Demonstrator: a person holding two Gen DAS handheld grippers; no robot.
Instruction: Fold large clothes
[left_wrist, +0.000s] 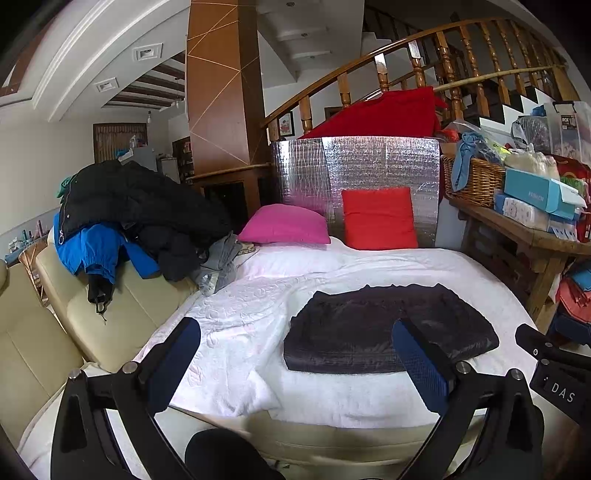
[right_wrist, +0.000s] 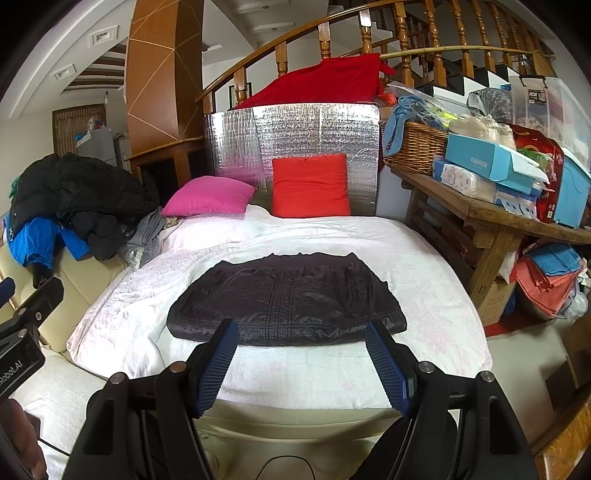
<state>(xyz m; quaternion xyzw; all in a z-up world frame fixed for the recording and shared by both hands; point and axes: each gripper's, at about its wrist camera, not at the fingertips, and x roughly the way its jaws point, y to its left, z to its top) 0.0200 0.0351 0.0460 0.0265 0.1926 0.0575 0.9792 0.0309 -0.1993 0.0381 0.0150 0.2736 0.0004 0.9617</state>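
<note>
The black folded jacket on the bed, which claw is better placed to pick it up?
Right. The right claw, open, frames the black jacket's near edge squarely. The open left claw sits off to the jacket's left.

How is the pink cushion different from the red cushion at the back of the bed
The pink cushion lies flat on the white cover, while the red cushion stands upright against the silver foil panel. The pink cushion sits further left, nearer the pile of dark jackets; the red cushion is near the middle. Both are plain, square and at the far end, beyond the folded dark garment.
</note>
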